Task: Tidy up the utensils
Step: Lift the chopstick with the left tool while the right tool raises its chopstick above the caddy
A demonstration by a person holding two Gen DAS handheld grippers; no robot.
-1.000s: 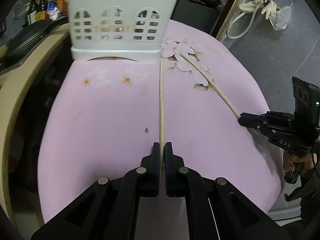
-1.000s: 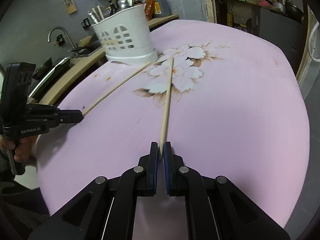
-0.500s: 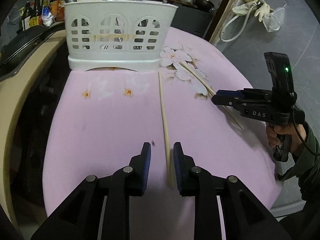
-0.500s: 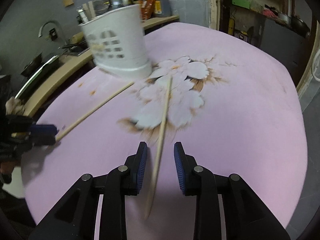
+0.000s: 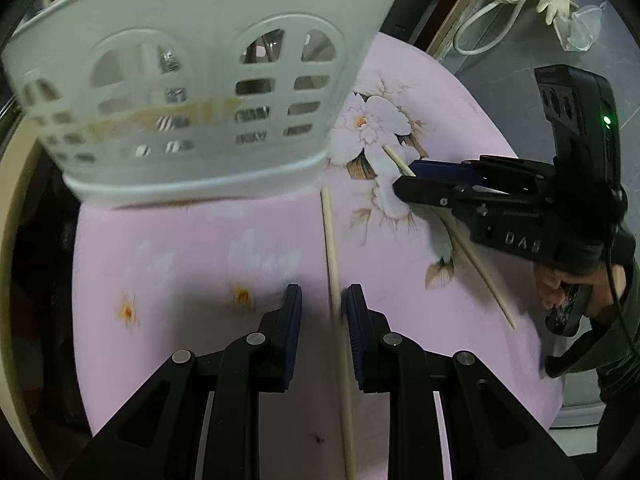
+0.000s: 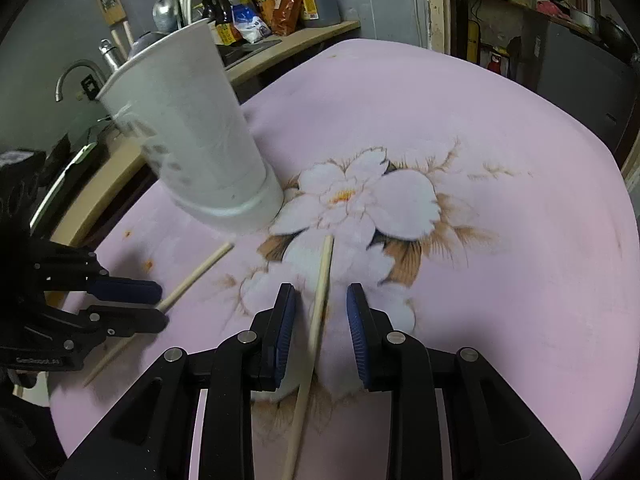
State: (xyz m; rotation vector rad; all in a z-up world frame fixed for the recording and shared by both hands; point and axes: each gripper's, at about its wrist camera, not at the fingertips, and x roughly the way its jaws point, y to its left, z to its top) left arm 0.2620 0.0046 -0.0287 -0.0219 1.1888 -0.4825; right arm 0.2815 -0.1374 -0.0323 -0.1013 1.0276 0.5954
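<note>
Now we are straddling two chopsticks: left gripper (image 5: 323,300) around one (image 5: 332,256), right gripper (image 6: 320,298) around the other (image 6: 322,276), jaws slightly apart, apparently not clamping. Both are lying mid-table (image 6: 500,240), beside the basket (image 5: 192,80), not yet stowed.

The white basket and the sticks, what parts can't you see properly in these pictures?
- What stands in the white basket: left wrist view, only blurred glimpses through the holes; its top is cut off by the frame edge.
- Near end of one chopstick: left wrist view, runs off the bottom edge between the open left claw.
- Middle of the other chopstick: left wrist view, hidden under the right claw.
</note>
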